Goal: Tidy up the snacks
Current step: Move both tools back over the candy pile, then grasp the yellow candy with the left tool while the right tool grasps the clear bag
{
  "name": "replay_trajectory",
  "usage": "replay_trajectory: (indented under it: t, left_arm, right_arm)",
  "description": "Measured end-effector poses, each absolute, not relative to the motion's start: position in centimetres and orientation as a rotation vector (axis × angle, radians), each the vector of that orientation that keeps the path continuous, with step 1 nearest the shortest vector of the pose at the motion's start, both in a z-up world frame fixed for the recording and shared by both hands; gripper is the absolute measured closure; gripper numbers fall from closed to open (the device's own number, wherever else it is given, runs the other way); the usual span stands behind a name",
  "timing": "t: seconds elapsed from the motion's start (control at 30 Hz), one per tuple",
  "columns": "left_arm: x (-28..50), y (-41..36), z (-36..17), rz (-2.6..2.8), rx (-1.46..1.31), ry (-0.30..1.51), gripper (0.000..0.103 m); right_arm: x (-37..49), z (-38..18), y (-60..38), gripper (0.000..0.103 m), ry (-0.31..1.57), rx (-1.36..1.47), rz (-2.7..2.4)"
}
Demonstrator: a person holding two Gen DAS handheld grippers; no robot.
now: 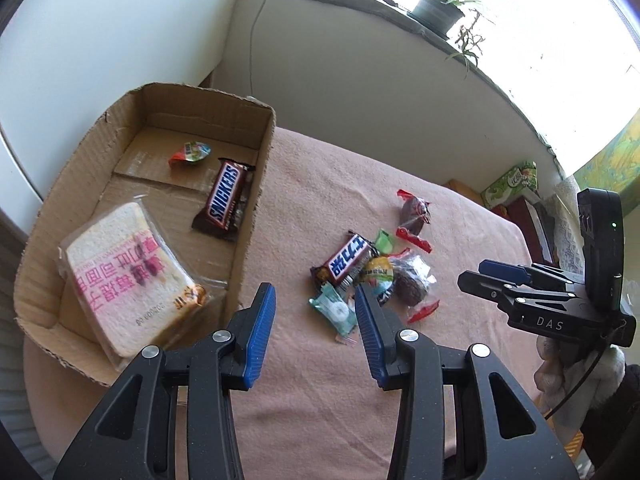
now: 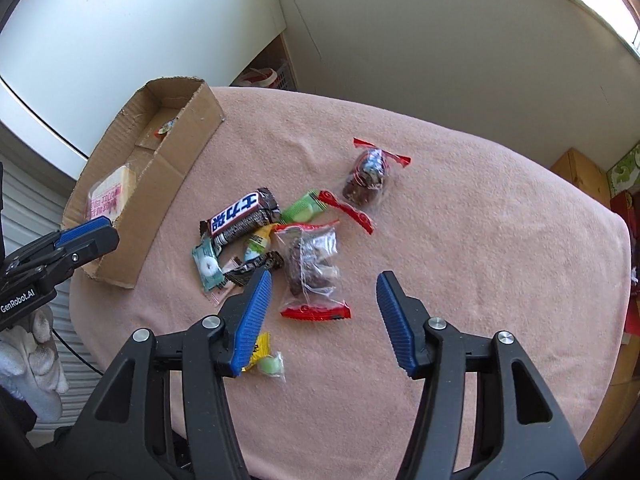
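A cardboard box (image 1: 256,184) on the pink-covered table holds a bread pack (image 1: 128,276), a Snickers bar (image 1: 226,200) and a small jelly cup (image 1: 192,154). A loose pile lies right of it: a Snickers bar (image 2: 244,218), a teal candy (image 2: 208,266), green candies (image 2: 300,210), and clear packs with red ends (image 2: 312,268) (image 2: 366,178). My left gripper (image 1: 316,304) is open and empty, above the near edge of the pile beside the box. My right gripper (image 2: 324,292) is open and empty, just above the near clear pack. A small green candy (image 2: 270,364) lies by its left finger.
The box (image 2: 160,184) sits at the table's left edge. A wall and a windowsill with potted plants (image 1: 436,8) lie beyond. Green and red boxes (image 1: 512,188) stand past the table's far right edge. A wooden cabinet (image 2: 580,176) is on the right.
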State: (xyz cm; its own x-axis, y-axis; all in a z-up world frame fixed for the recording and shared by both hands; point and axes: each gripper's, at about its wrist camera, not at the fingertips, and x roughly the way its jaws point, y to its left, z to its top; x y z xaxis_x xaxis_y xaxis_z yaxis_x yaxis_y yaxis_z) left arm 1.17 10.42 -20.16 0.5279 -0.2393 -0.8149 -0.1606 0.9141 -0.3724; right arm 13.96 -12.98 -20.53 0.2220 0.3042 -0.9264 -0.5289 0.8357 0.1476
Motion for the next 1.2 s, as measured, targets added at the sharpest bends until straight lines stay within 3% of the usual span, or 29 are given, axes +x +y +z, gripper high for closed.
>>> replay_trajectory:
  t: [0.43, 0.87, 1.2]
  left_arm:
    - [0.7, 2.1, -24.4, -0.263, -0.365, 1.19, 0.063]
    - [2.4, -1.2, -27.0, -0.253, -0.258, 1.242, 0.066]
    - [3.3, -2.7, -27.5, -0.217, -0.175, 1.221, 0.082]
  right_arm:
    - [15.2, -23.3, -12.6, 0.045, 1.274, -0.208, 0.602]
    - [16.4, -25.3, -10.5, 0.045, 1.3, -0.252, 0.605]
    - [16.2, -26.3, -9.4, 0.045, 1.307, -0.305, 0.616]
